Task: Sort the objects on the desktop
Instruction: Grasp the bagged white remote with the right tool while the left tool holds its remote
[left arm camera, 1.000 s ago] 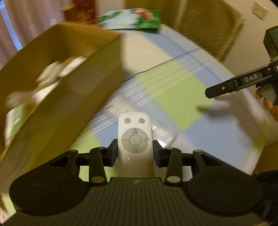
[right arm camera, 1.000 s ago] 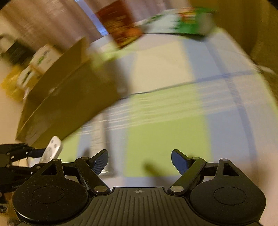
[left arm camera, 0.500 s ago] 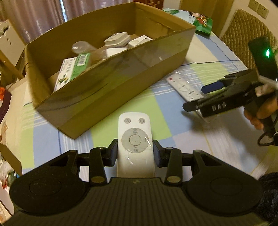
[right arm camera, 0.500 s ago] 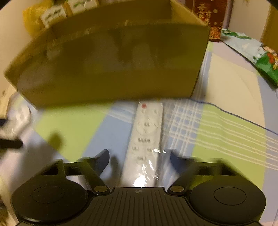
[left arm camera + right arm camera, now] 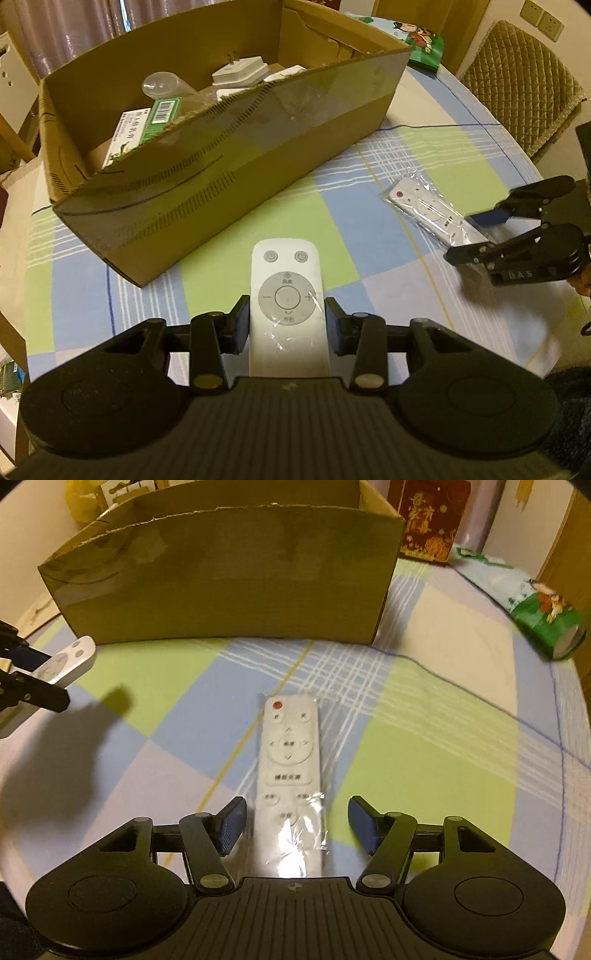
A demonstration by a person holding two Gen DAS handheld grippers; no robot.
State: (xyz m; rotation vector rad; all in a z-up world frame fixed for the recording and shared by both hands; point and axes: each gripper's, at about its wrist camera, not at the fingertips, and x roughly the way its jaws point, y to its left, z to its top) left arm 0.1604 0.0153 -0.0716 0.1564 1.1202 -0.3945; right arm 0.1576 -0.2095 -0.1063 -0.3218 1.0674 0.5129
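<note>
My left gripper [image 5: 288,321] is shut on a white remote with a round dial [image 5: 287,291], held above the checked tablecloth just in front of the cardboard box [image 5: 258,158]. A second white remote with a red button, in clear plastic wrap [image 5: 289,760], lies flat on the cloth. My right gripper [image 5: 295,821] is open, its blue-padded fingers either side of that remote's near end with gaps on both sides. From the left wrist view the right gripper [image 5: 476,236] sits low at the wrapped remote [image 5: 424,206]. The right wrist view catches the left gripper [image 5: 37,679] with its remote [image 5: 64,661].
The box [image 5: 221,572] holds a green-and-white carton [image 5: 144,125], a white plug adapter [image 5: 240,72] and a clear plastic piece [image 5: 162,85]. A green snack bag [image 5: 546,624] lies at the far right. A red box [image 5: 428,520] stands behind. A padded chair [image 5: 517,74] is beyond the table edge.
The right gripper swung over to the wrapped remote and came down around its near end. The left gripper turned toward the box, still holding its remote.
</note>
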